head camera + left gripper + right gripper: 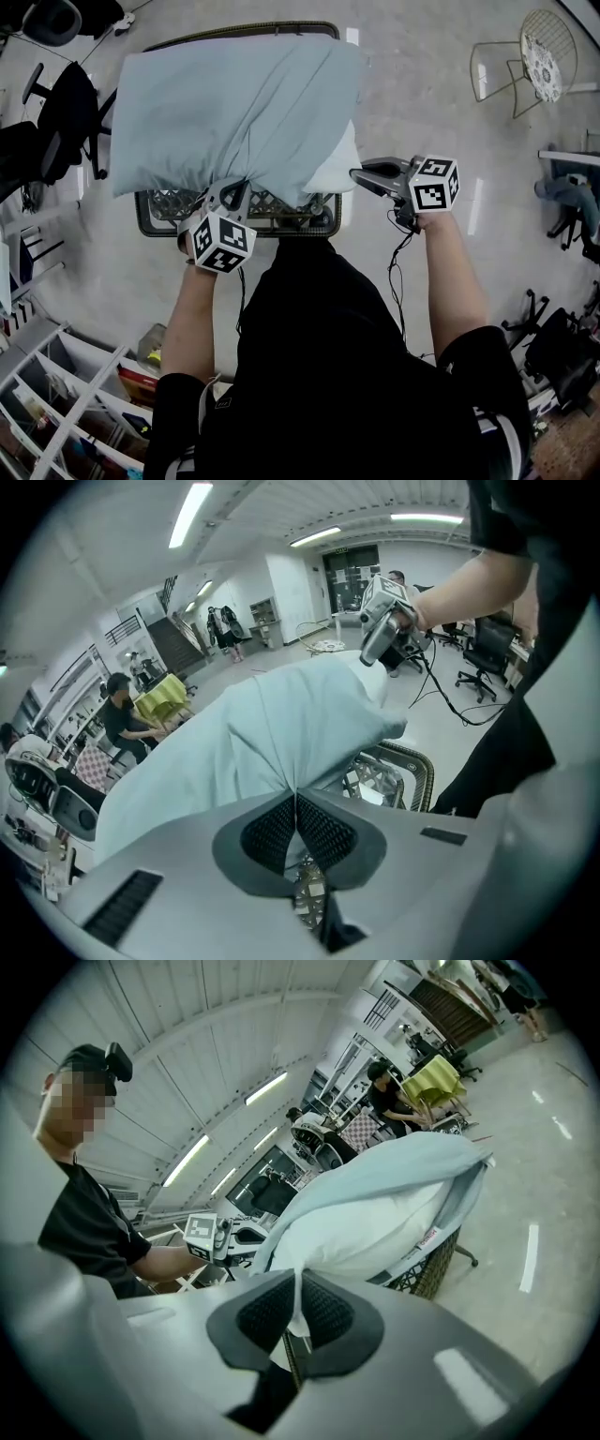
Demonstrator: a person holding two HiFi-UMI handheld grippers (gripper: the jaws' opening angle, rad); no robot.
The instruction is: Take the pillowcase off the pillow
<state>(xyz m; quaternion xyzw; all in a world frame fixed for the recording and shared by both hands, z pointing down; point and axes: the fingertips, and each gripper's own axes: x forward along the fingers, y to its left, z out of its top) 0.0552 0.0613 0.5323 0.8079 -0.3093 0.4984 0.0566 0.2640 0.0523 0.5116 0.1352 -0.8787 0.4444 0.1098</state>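
Observation:
A pillow in a light blue pillowcase (234, 103) hangs above a dark wicker basket (150, 223). The white pillow (336, 164) pokes out of the case's open end on the right. My left gripper (228, 190) is shut on a gathered fold of the pillowcase (272, 733) at its near edge; the blue cloth runs in between the pads (272, 832). My right gripper (356, 175) is shut on the white pillow (375, 1227) at the open end, where the case's hem (469, 1194) curls back. Each gripper shows in the other's view: right gripper (375, 644), left gripper (234, 1237).
The basket (436, 1265) stands on a glossy grey floor right in front of the person. Office chairs (66, 103) stand at the left, a wire chair (511, 66) at the far right, white shelving (56, 394) at the near left. A seated person (122, 719) works at a far table.

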